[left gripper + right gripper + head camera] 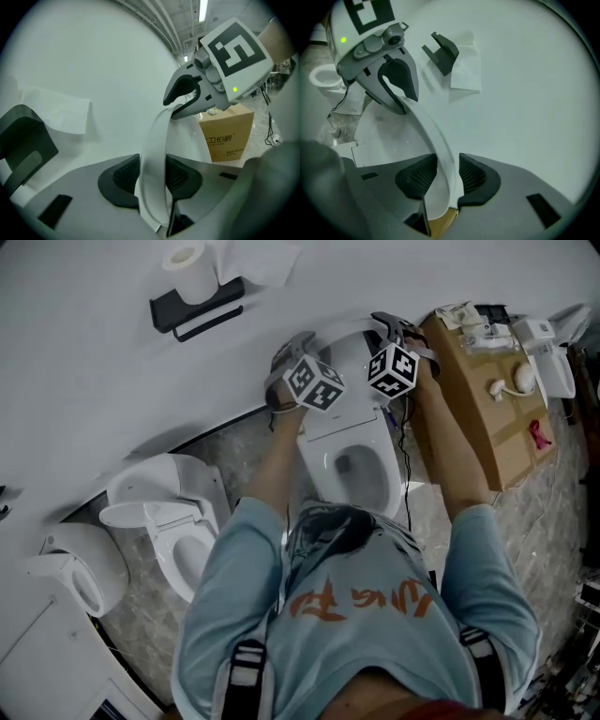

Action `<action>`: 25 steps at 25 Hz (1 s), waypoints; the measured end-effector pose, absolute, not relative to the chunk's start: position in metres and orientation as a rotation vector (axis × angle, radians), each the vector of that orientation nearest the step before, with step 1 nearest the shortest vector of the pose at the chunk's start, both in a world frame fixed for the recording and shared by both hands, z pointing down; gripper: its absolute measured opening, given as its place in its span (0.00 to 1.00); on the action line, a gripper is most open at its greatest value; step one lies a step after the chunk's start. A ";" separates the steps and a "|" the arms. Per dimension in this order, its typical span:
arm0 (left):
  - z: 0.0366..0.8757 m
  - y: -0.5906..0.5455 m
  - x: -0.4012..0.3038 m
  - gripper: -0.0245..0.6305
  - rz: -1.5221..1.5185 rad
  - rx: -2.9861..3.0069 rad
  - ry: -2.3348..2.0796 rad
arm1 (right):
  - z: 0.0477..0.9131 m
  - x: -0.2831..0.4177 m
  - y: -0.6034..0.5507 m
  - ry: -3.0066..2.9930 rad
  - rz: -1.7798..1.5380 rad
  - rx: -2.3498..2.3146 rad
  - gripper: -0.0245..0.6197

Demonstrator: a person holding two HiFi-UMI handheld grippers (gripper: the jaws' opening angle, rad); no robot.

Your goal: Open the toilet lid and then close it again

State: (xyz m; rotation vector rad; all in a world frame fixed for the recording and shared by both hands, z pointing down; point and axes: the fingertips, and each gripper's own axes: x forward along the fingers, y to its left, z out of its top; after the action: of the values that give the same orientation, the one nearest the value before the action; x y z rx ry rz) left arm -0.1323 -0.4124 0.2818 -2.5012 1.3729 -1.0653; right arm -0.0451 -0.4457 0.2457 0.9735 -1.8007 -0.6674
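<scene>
A white wall [94, 381] fills the upper left of the head view. The toilet [361, 474] in use stands just above the picture's centre, with two more toilets [178, 521] at its 8 o'clock. A cardboard box [478, 399] is at its 3 o'clock and a black paper holder [197, 310] on the wall at its 10 o'clock.

The lid [157, 154] is raised, standing at 12 o'clock from the open bowl, near or against the wall. Both tools are on its free upper rim.

The left gripper [152, 177] pinches that rim, with a ribbed pad on each face. The right gripper [443, 176] straddles the rim further along. Its jaws are slightly spread, one pad on the plastic and a thin gap at the other, so it grips nothing firmly.

The lid looks like thin, stiff moulded plastic, which should be light, glossy and likely slippery under the pads. It swings only about its rear hinge. The free rim, farthest from the hinge, looks the best place to hold it, with one grip on each side. It could slip from the jaws and drop onto the seat with a bang.
</scene>
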 end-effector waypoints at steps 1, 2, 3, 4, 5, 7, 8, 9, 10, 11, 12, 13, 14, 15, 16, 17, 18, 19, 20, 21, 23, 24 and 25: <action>0.281 -0.411 -0.131 0.23 -1.060 -2.499 1.371 | 0.247 -0.046 -0.446 -1.799 -0.668 0.961 0.29; 0.281 -0.408 -0.130 0.23 -1.059 -2.492 1.363 | 0.248 -0.046 -0.446 -1.799 -0.665 0.951 0.29; 0.281 -0.407 -0.129 0.24 -1.061 -2.483 1.352 | 0.248 -0.045 -0.446 -1.801 -0.662 0.944 0.29; 0.281 -0.405 -0.128 0.25 -1.062 -2.478 1.338 | 0.248 -0.045 -0.444 -1.804 -0.661 0.938 0.29; 0.280 -0.403 -0.127 0.25 -1.061 -2.484 1.324 | 0.248 -0.044 -0.442 -1.811 -0.663 0.933 0.28; 0.278 -0.396 -0.125 0.24 -1.057 -2.519 1.296 | 0.247 -0.042 -0.434 -1.828 -0.673 0.919 0.26; 0.278 -0.391 -0.123 0.25 -1.059 -2.533 1.281 | 0.247 -0.041 -0.429 -1.834 -0.679 0.913 0.26; 0.278 -0.385 -0.122 0.25 -1.066 -2.539 1.266 | 0.247 -0.040 -0.424 -1.838 -0.682 0.907 0.26; 0.278 -0.379 -0.120 0.25 -1.074 -2.537 1.254 | 0.247 -0.038 -0.418 -1.841 -0.684 0.900 0.26; 0.277 -0.373 -0.119 0.25 -1.081 -2.529 1.245 | 0.246 -0.037 -0.412 -1.842 -0.685 0.893 0.26; 0.277 -0.368 -0.117 0.25 -1.090 -2.514 1.236 | 0.245 -0.035 -0.407 -1.841 -0.689 0.884 0.26; 0.276 -0.363 -0.115 0.25 -1.101 -2.492 1.226 | 0.244 -0.034 -0.402 -1.840 -0.693 0.875 0.26; 0.276 -0.357 -0.113 0.26 -1.114 -2.467 1.215 | 0.243 -0.032 -0.397 -1.838 -0.701 0.865 0.26; 0.276 -0.352 -0.111 0.26 -1.126 -2.444 1.206 | 0.242 -0.030 -0.391 -1.837 -0.710 0.854 0.25; 0.275 -0.345 -0.109 0.26 -1.135 -2.428 1.200 | 0.241 -0.028 -0.384 -1.836 -0.721 0.842 0.25; 0.275 -0.337 -0.107 0.26 -1.140 -2.417 1.198 | 0.241 -0.026 -0.376 -1.840 -0.729 0.830 0.25; 0.275 -0.328 -0.105 0.26 -1.144 -2.410 1.198 | 0.241 -0.023 -0.367 -1.846 -0.735 0.816 0.25; 0.274 -0.319 -0.102 0.27 -1.148 -2.403 1.199 | 0.241 -0.021 -0.357 -1.853 -0.739 0.801 0.25; 0.274 -0.310 -0.099 0.27 -1.154 -2.392 1.195 | 0.241 -0.017 -0.348 -1.860 -0.742 0.785 0.25; 0.274 -0.300 -0.095 0.28 -1.163 -2.377 1.185 | 0.241 -0.014 -0.338 -1.863 -0.745 0.766 0.25; 0.275 -0.278 -0.086 0.30 -1.186 -2.348 1.153 | 0.244 -0.005 -0.315 -1.859 -0.757 0.716 0.26; 0.277 -0.266 -0.082 0.30 -1.199 -2.339 1.140 | 0.246 -0.001 -0.303 -1.853 -0.770 0.688 0.26; 0.279 -0.255 -0.078 0.30 -1.216 -2.329 1.132 | 0.249 0.003 -0.291 -1.849 -0.786 0.665 0.26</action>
State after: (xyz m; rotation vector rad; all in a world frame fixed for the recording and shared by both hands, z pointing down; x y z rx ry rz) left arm -0.0777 -0.2553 0.2791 -2.3294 1.1321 -1.2156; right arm 0.0034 -0.2913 0.2486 0.6651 -1.8490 -0.7865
